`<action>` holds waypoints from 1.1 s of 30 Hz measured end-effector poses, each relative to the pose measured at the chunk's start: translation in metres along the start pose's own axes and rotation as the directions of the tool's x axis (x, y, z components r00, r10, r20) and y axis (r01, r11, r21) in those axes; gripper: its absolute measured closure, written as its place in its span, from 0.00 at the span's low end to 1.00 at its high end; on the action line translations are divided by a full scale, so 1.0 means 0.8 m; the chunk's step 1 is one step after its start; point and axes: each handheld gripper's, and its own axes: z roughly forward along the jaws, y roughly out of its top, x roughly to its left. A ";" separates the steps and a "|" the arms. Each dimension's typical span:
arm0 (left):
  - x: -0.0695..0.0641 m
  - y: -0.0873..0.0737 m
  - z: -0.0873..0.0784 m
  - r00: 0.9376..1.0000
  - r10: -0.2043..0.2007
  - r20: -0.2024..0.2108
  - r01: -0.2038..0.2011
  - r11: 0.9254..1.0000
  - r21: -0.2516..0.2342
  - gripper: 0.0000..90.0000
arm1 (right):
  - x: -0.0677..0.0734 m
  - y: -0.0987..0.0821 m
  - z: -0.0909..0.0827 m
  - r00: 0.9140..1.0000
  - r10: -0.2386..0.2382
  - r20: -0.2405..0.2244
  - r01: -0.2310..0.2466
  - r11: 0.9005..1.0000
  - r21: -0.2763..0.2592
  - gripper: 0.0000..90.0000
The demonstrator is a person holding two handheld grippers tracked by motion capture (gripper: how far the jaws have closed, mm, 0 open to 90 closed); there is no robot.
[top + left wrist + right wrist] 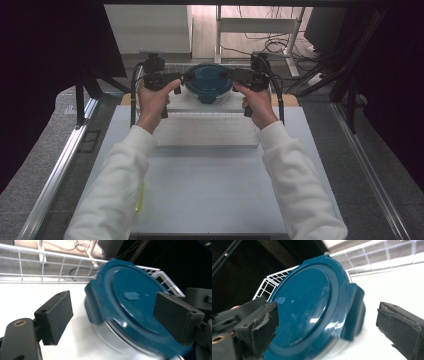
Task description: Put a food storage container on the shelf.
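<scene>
The round container with the teal lid sits on a white tray at the far end of the tabletop, directly between the left tongs and right tongs, each level with one side latch and equally near; both tongs stand spread, pinching nothing; no brand or writing is readable
</scene>
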 end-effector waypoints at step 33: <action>-0.012 -0.221 -0.139 0.973 0.214 0.087 -0.222 0.970 0.095 0.29 | -0.016 -0.198 -0.110 0.882 -0.461 -0.102 0.463 0.886 -0.002 0.27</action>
